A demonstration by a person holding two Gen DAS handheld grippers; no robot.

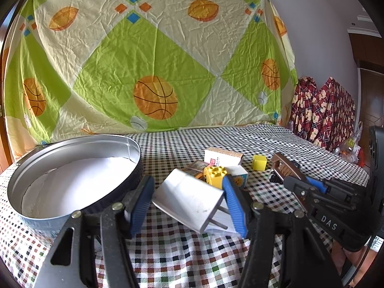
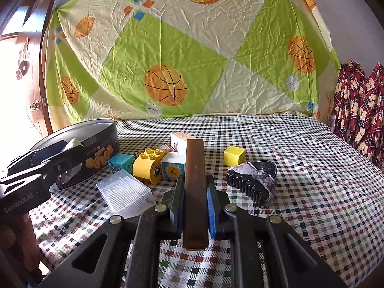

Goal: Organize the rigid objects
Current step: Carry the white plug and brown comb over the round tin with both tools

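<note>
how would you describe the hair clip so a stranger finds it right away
Start at the checked tablecloth and look right of the toy blocks. The hair clip lies alone near the plain yellow cube. It is the only dark, curved piece with comb teeth.

We see a checked tablecloth (image 1: 216, 139), a basketball-print sheet (image 1: 148, 55) hung behind it, a white wall (image 1: 319, 28), a red patterned cloth (image 1: 324, 110) and a bright wooden door (image 2: 36, 72).

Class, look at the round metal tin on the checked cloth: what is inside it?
Only white paper lining the bottom shows inside the round metal tin; no objects. Its near rim hides the closest strip of floor.
</note>
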